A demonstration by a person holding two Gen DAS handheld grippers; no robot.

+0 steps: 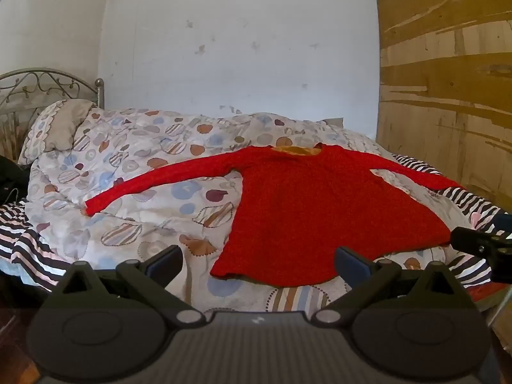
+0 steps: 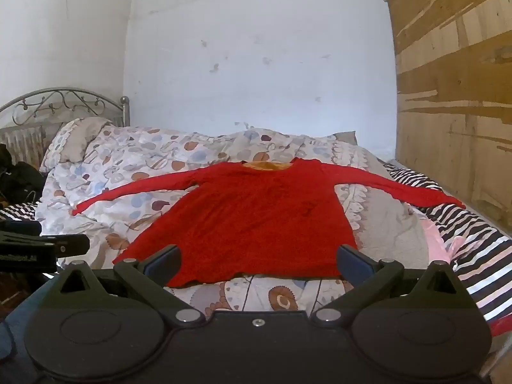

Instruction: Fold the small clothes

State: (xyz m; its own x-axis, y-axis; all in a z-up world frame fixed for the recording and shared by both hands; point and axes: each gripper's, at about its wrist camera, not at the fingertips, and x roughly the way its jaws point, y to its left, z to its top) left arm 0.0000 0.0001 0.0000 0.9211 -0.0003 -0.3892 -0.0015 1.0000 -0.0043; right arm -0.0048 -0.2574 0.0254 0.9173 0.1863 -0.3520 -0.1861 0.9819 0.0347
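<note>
A red long-sleeved top (image 1: 307,204) lies flat and spread out on the patterned quilt (image 1: 144,176), neck towards the wall, both sleeves stretched sideways. It also shows in the right wrist view (image 2: 256,220). My left gripper (image 1: 259,262) is open and empty, held just short of the top's hem. My right gripper (image 2: 259,260) is open and empty, also in front of the hem. The right gripper's tip shows at the left wrist view's right edge (image 1: 480,246); the left gripper shows at the right wrist view's left edge (image 2: 41,249).
The quilt (image 2: 128,166) covers a bed with a metal headboard (image 2: 57,105) and a pillow (image 2: 76,140) at the left. A striped sheet (image 2: 473,224) lies at the right, next to a wooden panel (image 2: 454,96). Dark items (image 2: 19,176) sit at the left.
</note>
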